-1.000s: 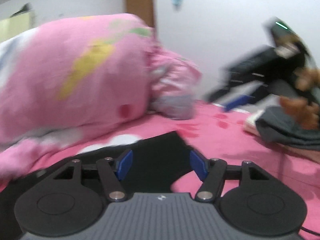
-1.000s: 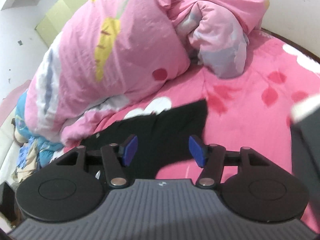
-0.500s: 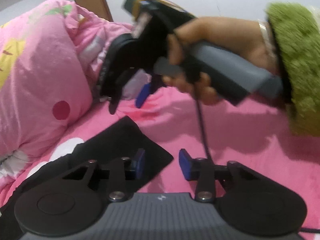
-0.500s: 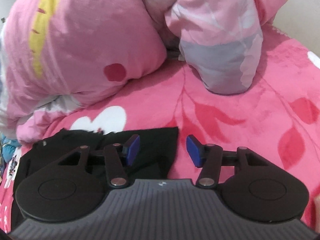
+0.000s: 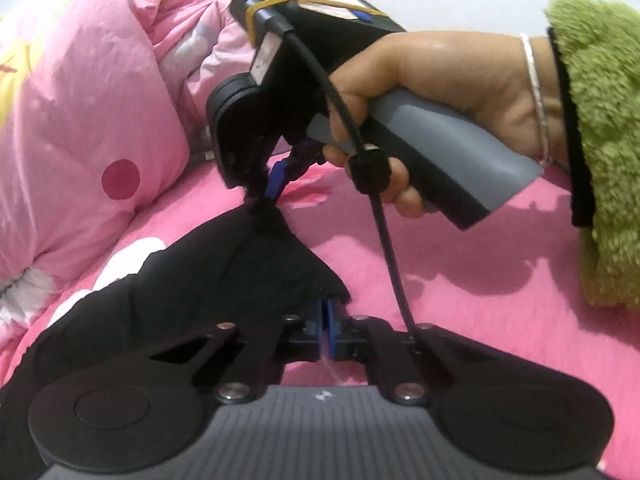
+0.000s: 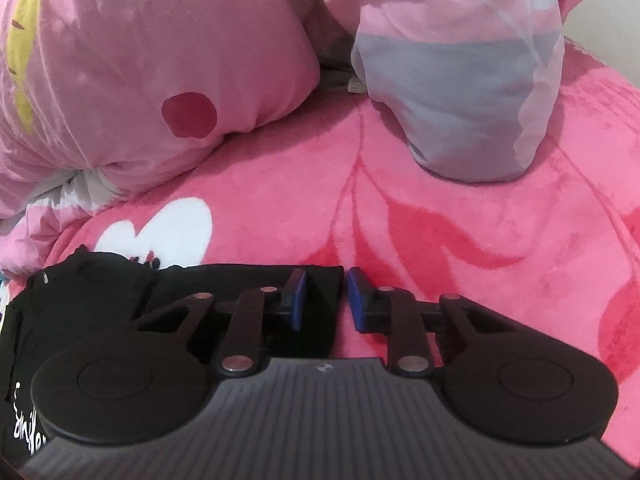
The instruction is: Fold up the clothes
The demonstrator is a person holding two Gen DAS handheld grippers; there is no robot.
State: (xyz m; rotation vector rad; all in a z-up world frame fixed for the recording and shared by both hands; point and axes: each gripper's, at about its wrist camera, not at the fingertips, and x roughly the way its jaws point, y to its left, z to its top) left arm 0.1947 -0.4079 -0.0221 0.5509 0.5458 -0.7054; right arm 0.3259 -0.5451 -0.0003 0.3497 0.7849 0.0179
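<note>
A black garment lies on the pink floral blanket of the bed, spread out from the pile of pink quilt towards the two tongs. The left tongs are fully closed, with the near corner of the garment's edge pinched between the blue pads. The right tongs, held in a hand with a fuzzy green sleeve, are closing on the far corner of the same edge; in the left wrist view the cloth already rises in a small peak to their tips, while in the right wrist view the black edge sits between the pads, so I judge the pinch nearly made. The edge running between the two corners is the line that matters: it runs away from the left tongs towards the quilt. The garment's long axis seems to trail off to the left of that edge, white lettering showing at its far end. Each hand is nearest its own corner.
</note>
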